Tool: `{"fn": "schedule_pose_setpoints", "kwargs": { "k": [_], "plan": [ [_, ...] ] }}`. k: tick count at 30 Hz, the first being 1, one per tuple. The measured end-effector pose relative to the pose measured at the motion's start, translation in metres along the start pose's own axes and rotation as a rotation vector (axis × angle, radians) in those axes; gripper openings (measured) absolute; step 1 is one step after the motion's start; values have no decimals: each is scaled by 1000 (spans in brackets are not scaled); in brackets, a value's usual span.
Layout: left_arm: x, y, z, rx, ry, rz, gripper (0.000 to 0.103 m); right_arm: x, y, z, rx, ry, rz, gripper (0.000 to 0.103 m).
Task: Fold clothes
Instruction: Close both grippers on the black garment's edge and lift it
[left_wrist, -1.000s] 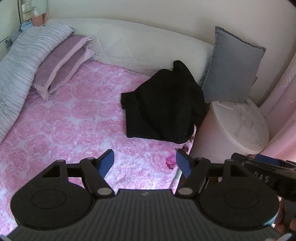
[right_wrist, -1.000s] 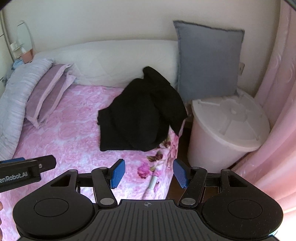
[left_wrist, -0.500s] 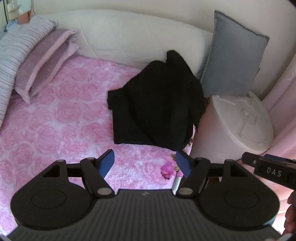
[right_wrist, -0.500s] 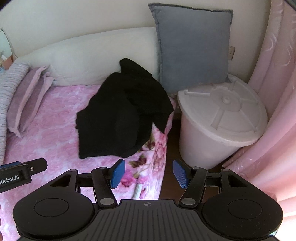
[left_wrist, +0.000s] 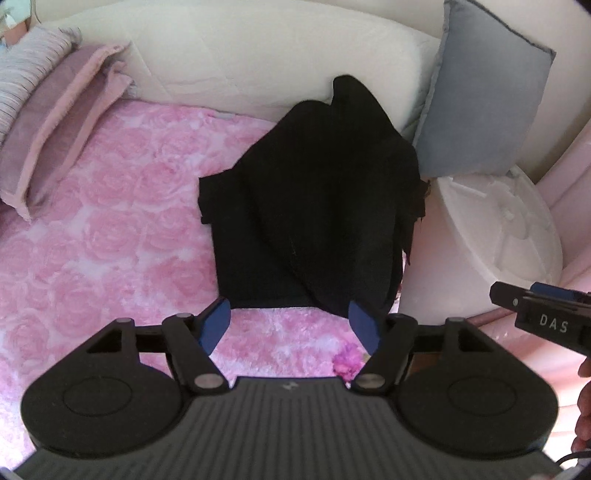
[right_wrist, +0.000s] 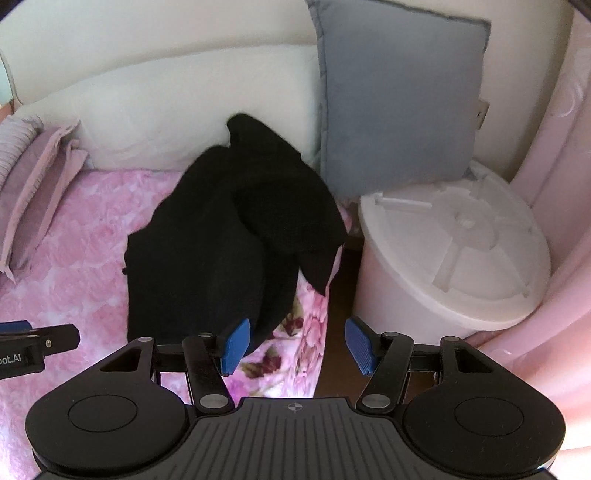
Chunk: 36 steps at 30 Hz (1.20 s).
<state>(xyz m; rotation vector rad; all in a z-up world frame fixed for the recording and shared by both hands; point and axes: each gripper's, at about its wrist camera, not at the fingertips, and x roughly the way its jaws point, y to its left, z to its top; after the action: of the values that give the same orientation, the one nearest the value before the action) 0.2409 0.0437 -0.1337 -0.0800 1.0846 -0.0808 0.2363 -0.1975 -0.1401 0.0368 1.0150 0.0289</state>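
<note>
A black garment (left_wrist: 314, 206) lies crumpled on the pink rose-patterned bed (left_wrist: 110, 229), near the bed's right edge, its far end resting against the white headboard cushion. It also shows in the right wrist view (right_wrist: 229, 236). My left gripper (left_wrist: 290, 325) is open and empty, just short of the garment's near hem. My right gripper (right_wrist: 297, 345) is open and empty, over the bed's right edge by the garment's near right corner. Each gripper's tip shows at the side of the other's view.
A white lidded bin (right_wrist: 450, 258) stands on the floor right of the bed. A grey cushion (right_wrist: 399, 99) leans on the wall behind it. Mauve pillows (left_wrist: 55, 122) lie at the left. A pink curtain (right_wrist: 554, 184) hangs at the right.
Both grippers have moved forward and to the right toward the black garment, which now looks larger and closer. Both stayed open.
</note>
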Motion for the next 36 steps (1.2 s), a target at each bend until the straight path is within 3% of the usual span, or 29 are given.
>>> {"fn": "schedule_pose_setpoints", "kwargs": {
  "k": [18,27,36],
  "plan": [
    [112,18,59,-77,110,-47,62,99,4,58,-11,112,107,61],
    [157,33,76,-111,140,-47,62,141,13,85,-4,102,156,61],
    [212,52,84,-256,175,-80,62,182,41,98,-74,63,201,61]
  ]
}}
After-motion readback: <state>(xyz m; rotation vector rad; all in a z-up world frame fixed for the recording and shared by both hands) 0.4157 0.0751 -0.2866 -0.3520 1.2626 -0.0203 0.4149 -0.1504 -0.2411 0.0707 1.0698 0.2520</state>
